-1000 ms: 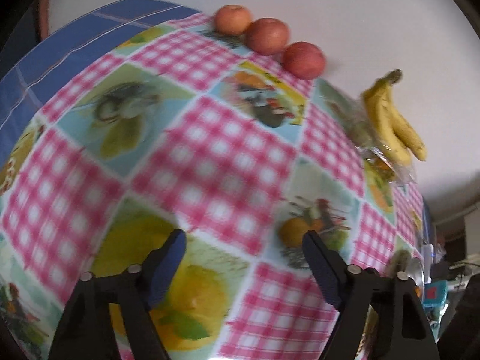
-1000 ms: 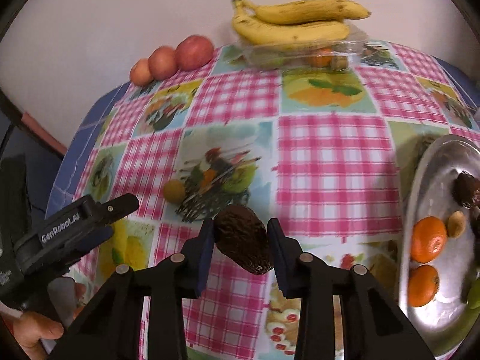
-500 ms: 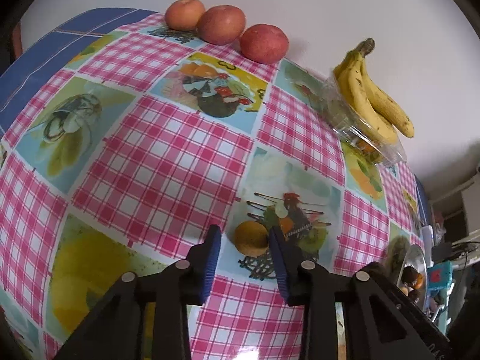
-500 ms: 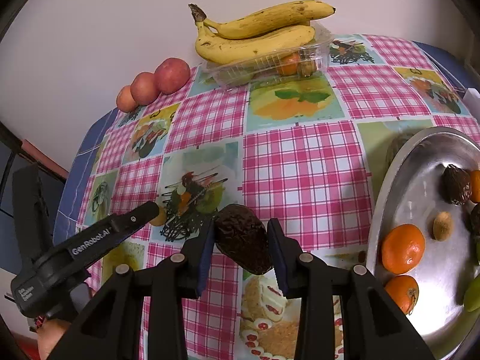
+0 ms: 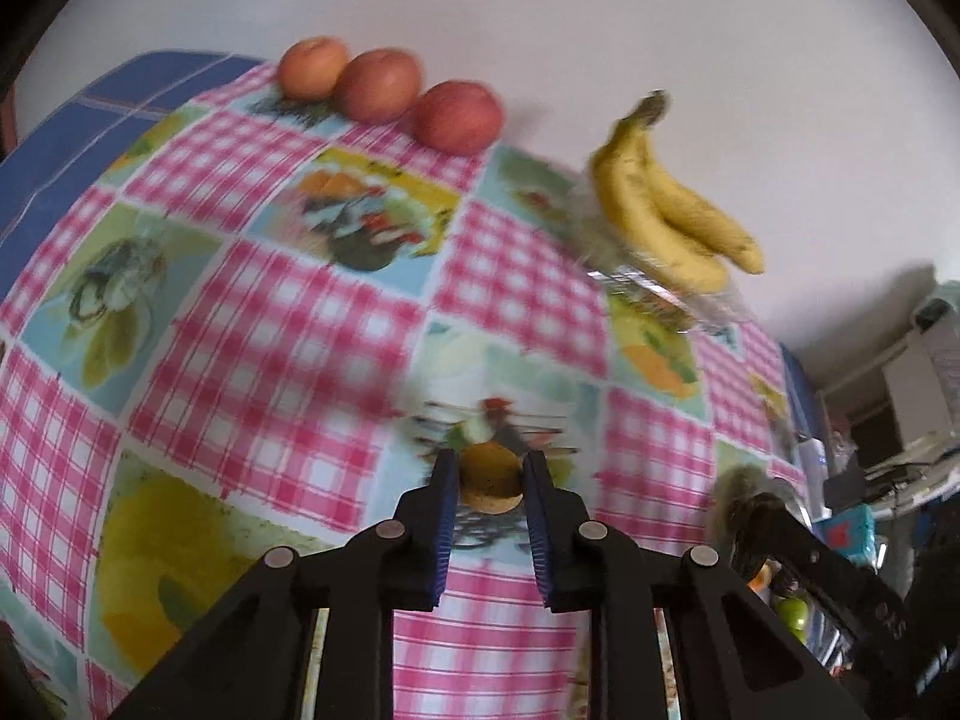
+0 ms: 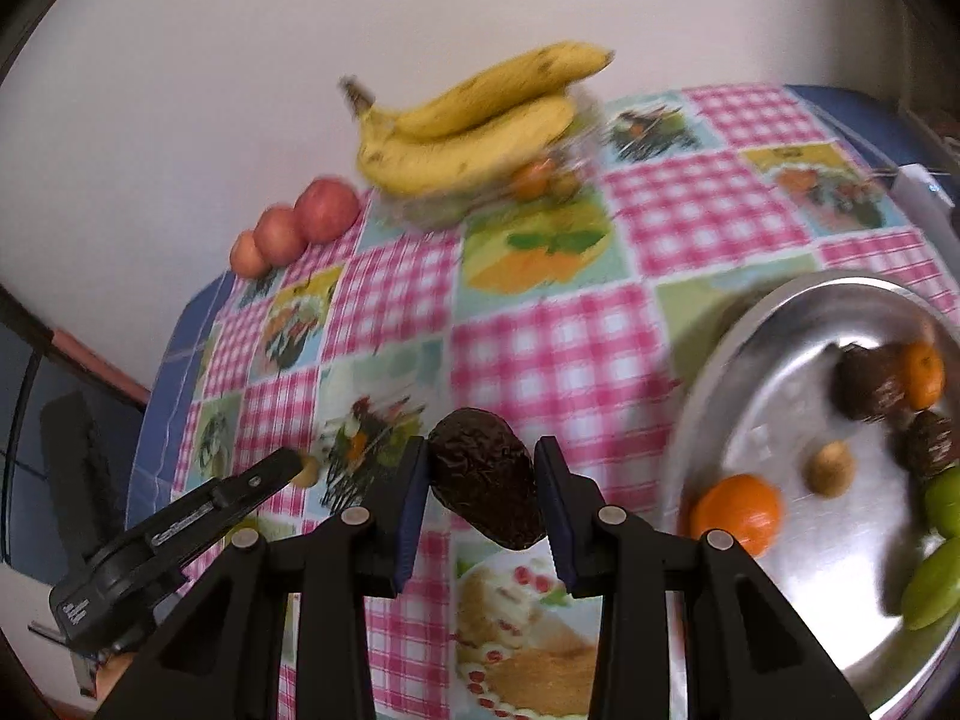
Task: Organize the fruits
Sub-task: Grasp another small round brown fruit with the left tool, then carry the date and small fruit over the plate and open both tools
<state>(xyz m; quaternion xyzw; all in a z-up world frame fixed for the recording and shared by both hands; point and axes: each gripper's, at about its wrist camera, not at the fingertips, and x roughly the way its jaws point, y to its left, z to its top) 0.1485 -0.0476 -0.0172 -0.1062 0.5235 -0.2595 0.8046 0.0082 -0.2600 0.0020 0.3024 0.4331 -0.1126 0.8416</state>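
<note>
Change: since a second ago the left claw (image 5: 489,477), then spread over bare cloth, has closed on the small yellow-brown fruit (image 5: 489,476); both views have swung, so the silver tray (image 6: 774,330) fills more of the right view.
Left claw: its blue pads pinch the small yellow-brown fruit from both sides, above a printed fruit square of the tablecloth (image 5: 288,324).
Right claw: the right claw (image 6: 483,474) grips a dark, wrinkled avocado (image 6: 486,477) between its pads, the fruit tilted, its lower end hanging below the fingertips.
Claws together: in the right view the left claw (image 6: 297,468) reaches in from the lower left, with the small fruit at its tip; a bit of the person's hand (image 6: 114,675) shows under it.
Counter: a cloth of pink checks and fruit pictures covers it, and a blue cloth (image 6: 180,348) shows at its left edge.
Tray: at the right, it holds two oranges (image 6: 737,513), two more dark avocados (image 6: 867,387), a small tan fruit (image 6: 831,469) and green fruits (image 6: 936,576).
Middle distance: a clear plastic box (image 6: 480,198) holds small fruits, and a bunch of bananas (image 6: 474,120) lies on top.
Far edge: three apples (image 5: 384,90) sit in a row, touching, against the white wall (image 5: 600,18).
</note>
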